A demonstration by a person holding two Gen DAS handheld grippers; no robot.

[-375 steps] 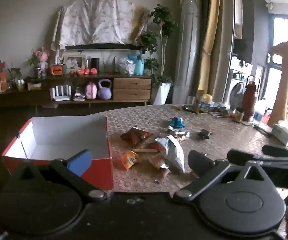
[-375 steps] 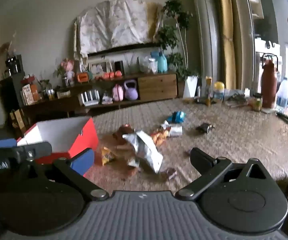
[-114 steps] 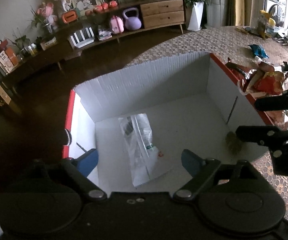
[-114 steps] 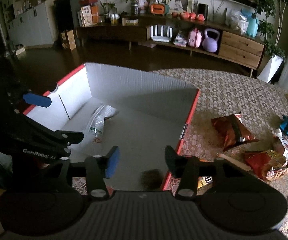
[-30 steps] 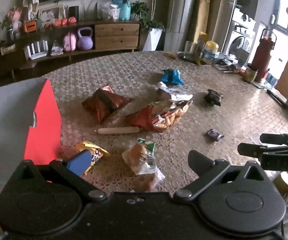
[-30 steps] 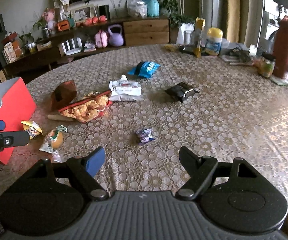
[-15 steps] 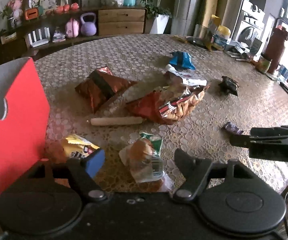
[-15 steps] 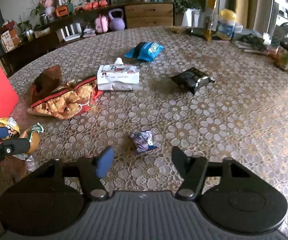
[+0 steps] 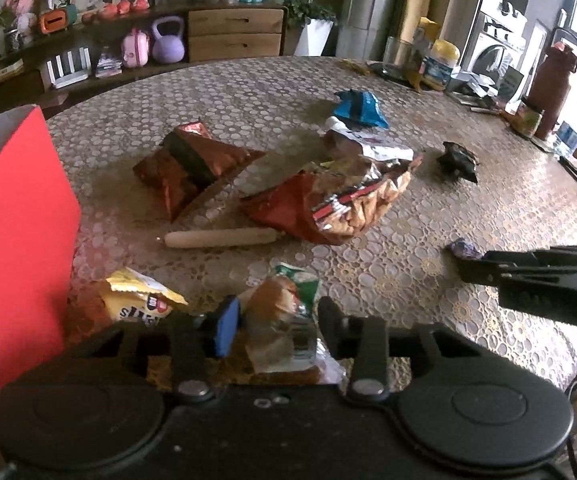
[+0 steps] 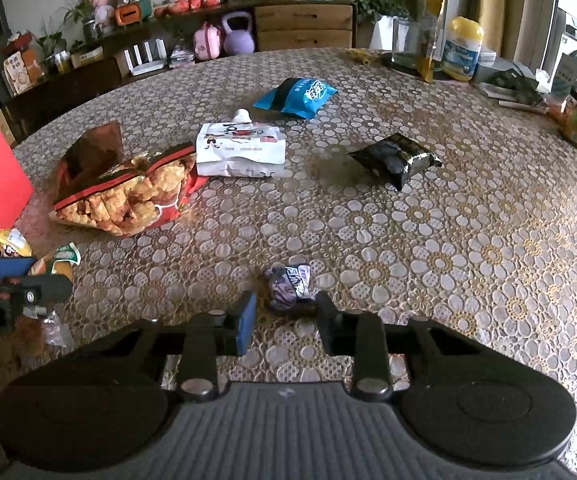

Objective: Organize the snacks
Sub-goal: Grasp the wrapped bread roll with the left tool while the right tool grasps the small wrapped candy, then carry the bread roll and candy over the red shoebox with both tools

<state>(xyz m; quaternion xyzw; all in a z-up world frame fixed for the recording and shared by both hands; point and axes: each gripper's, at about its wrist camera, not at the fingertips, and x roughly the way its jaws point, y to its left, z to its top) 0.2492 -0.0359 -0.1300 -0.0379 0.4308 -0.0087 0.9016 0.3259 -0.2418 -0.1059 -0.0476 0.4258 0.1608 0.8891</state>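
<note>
- Snacks lie scattered on the table point(image 10: 468, 240) ahead of both grippers.
- A bread packet point(image 9: 280, 320) is flanked by the closing left gripper point(image 9: 274, 326).
- A purple candy point(image 10: 288, 286) sits between the right gripper's point(image 10: 284, 320) closing jaws, untouched.

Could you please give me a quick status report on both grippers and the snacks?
Left hand-held gripper closing around bread pack. Right hand-held gripper closing around purple candy. Nothing in the way.
</note>
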